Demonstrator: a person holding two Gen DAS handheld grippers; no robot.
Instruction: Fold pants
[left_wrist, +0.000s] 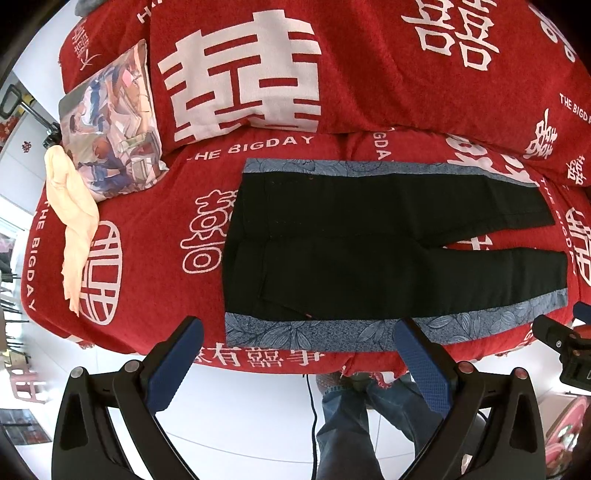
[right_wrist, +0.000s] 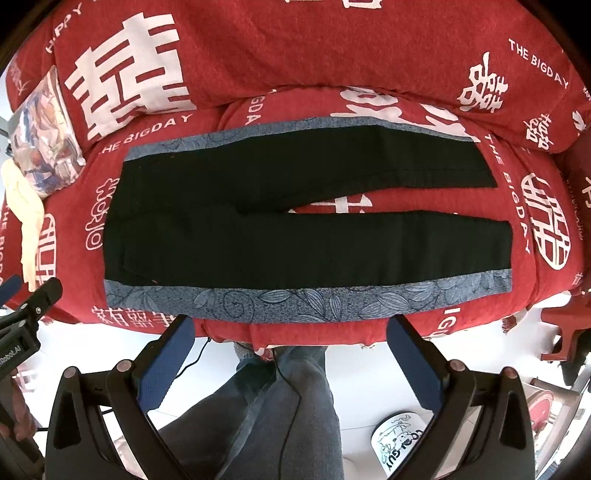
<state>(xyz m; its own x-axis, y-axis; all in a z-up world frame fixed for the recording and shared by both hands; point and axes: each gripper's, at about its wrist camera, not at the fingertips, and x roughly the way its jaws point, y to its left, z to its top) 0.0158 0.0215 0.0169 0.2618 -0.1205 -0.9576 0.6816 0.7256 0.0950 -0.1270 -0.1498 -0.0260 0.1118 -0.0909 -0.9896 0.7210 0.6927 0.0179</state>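
Red fabric printed with big white characters and the words "THE BIGDAY" covers the whole sofa (left_wrist: 147, 229), seat and back cushions alike. Spread flat across the seat lie the pants (left_wrist: 351, 251), black, with a blue leaf-patterned stripe down each outer side; the waistband is toward the left and the two legs run off to the right, parting a little so a wedge of red cover shows between them. The near stripe sits close along the front edge of the seat. At the left end of the sofa a pillow (left_wrist: 114, 129) with a cartoon print leans against the back, and a pale peach cloth (left_wrist: 75, 229) hangs crumpled just below it. The left gripper (left_wrist: 299, 354) hovers off the front edge of the seat, its blue-padded fingers (left_wrist: 173, 369) spread wide with nothing between them. The right gripper (right_wrist: 290, 350) hangs the same way further along, fingers (right_wrist: 415, 362) apart and holding nothing, clear of the pants (right_wrist: 295, 221). Below them are the holder's jeans-clad legs (right_wrist: 280, 413) and a white floor.
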